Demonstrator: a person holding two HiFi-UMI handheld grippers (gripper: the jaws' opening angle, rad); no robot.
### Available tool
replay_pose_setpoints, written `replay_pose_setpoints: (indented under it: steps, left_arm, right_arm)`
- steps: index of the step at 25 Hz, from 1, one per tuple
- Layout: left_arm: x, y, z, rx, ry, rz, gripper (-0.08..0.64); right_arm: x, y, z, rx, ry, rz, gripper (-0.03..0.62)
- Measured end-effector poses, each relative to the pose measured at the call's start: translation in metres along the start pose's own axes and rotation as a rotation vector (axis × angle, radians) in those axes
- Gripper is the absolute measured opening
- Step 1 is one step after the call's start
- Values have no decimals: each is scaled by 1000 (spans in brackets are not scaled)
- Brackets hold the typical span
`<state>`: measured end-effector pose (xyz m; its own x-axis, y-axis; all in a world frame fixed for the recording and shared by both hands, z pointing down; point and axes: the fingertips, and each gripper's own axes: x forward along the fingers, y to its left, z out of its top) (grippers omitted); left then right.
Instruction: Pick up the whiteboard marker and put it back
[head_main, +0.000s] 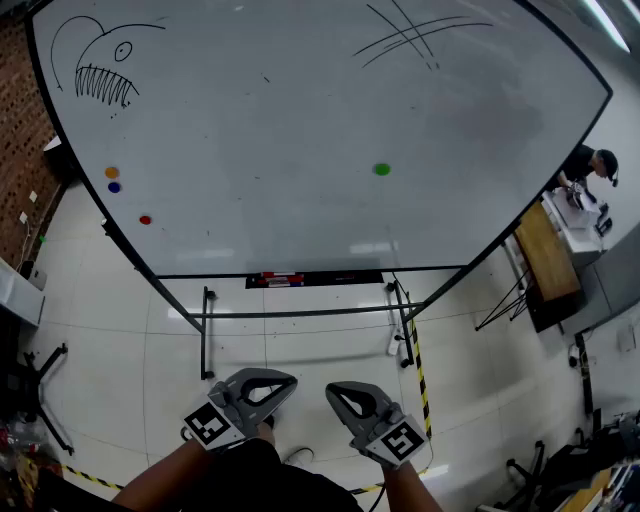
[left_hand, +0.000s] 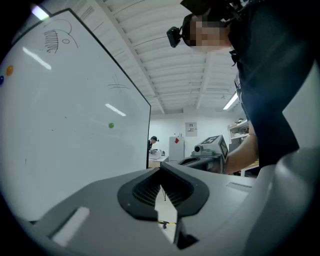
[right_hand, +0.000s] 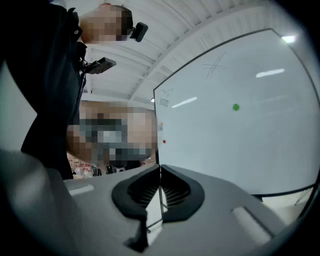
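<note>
The whiteboard (head_main: 300, 120) fills the upper head view, and its black tray (head_main: 340, 279) runs along the bottom edge. Whiteboard markers (head_main: 277, 279), red and dark, lie in the tray's left part. Both grippers hang low, well short of the tray, over the floor. My left gripper (head_main: 292, 384) and right gripper (head_main: 330, 392) point towards each other, tips a little apart. In the left gripper view the left gripper (left_hand: 160, 170) has its jaws together with nothing between them. The right gripper (right_hand: 160, 168) looks the same in its own view: shut and empty.
Magnets dot the board: orange (head_main: 112, 172), blue (head_main: 114, 187), red (head_main: 145, 219), green (head_main: 381, 169). The board's metal stand (head_main: 205, 335) rests on white floor tiles. Yellow-black tape (head_main: 419, 365) runs on the floor at right. A person (head_main: 585, 168) works by a wooden table (head_main: 548, 250).
</note>
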<state>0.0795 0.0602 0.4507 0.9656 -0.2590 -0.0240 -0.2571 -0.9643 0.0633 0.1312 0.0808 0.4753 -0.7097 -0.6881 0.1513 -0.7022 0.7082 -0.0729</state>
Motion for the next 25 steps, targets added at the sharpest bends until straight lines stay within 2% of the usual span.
replay_pose_setpoints:
  steps: [4, 8, 9, 11, 12, 15, 17, 21, 25]
  left_arm:
    - [18, 64, -2, 2, -14, -18, 2]
    - [33, 118, 3, -9, -37, -56, 2]
    - [36, 128, 2, -15, -38, -63, 2]
    - [42, 147, -1, -10, -35, -71, 2]
    - [44, 155, -2, -4, -32, -70, 2]
    - [48, 173, -7, -16, -19, -32, 2]
    - [51, 184, -12, -32, -3, 13, 2]
    - [59, 199, -18, -30, 14, 110, 2]
    - [67, 202, -21, -48, 17, 202, 2]
  right_arm:
    - [53, -56, -11, -17, 64, -41, 6]
    - [104, -125, -35, -84, 214, -75, 35]
    - [115, -144, -47, -111, 265, -74, 58]
    - [134, -179, -76, -159, 397, -53, 215]
    - [141, -195, -91, -190, 472, -36, 242]
    - [152, -237, -139, -340, 699, 26, 247]
    - [160, -265, -168, -431, 810, 84, 247]
    - [178, -298, -216, -519, 944, 223, 249]
    - [187, -309, -241, -533, 996, 336, 250]
